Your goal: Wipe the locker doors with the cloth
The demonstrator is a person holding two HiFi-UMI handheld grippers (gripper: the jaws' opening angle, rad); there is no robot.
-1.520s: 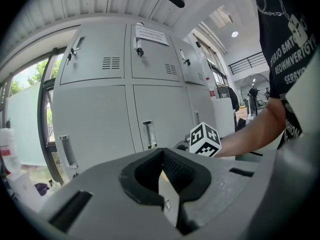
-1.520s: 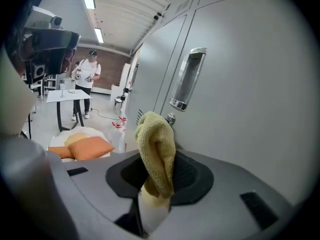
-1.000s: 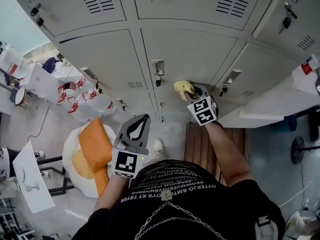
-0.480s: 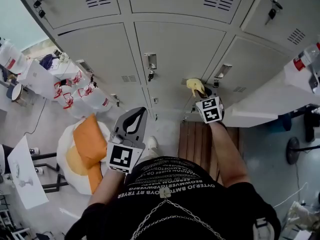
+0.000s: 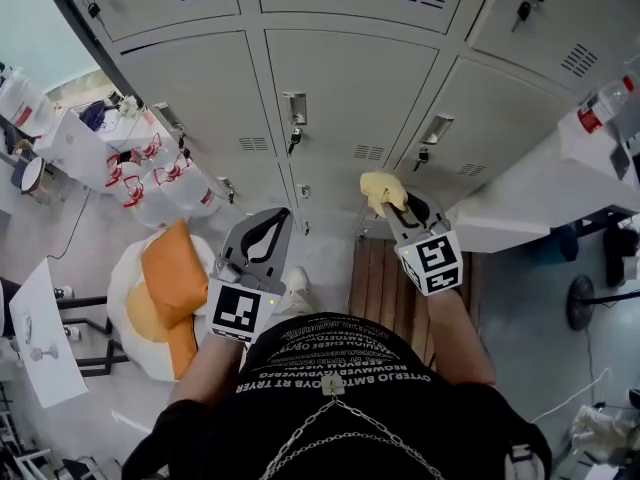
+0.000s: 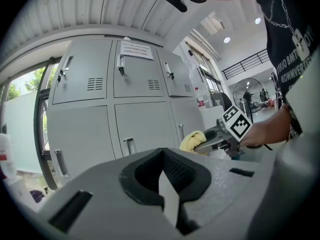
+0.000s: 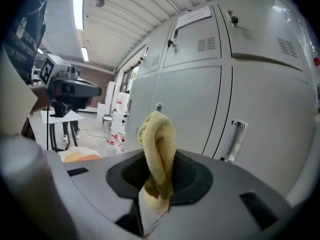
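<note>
Right gripper view showed the right claw (image 7: pixel 156 204) clenched on the bunched yellow cloth (image 7: pixel 157 144), near the grey locker doors (image 7: pixel 190 109); the left claw (image 6: pixel 167 199), clenched on nothing, hung nearer the person. Rubbing could probably drag the narrowly pinched cloth free, or snag it on a door handle (image 7: pixel 232 139).

My left gripper (image 5: pixel 277 222) sits close in front of the torso, its jaws pressed together, its marker cube (image 5: pixel 240 312) facing up above a bent left forearm (image 5: pixel 203 378). My right gripper (image 5: pixel 392 206) reaches further forward on a straighter right forearm (image 5: pixel 452 328), its jaws clamped on a bunched yellow cloth (image 5: pixel 379 187).
</note>
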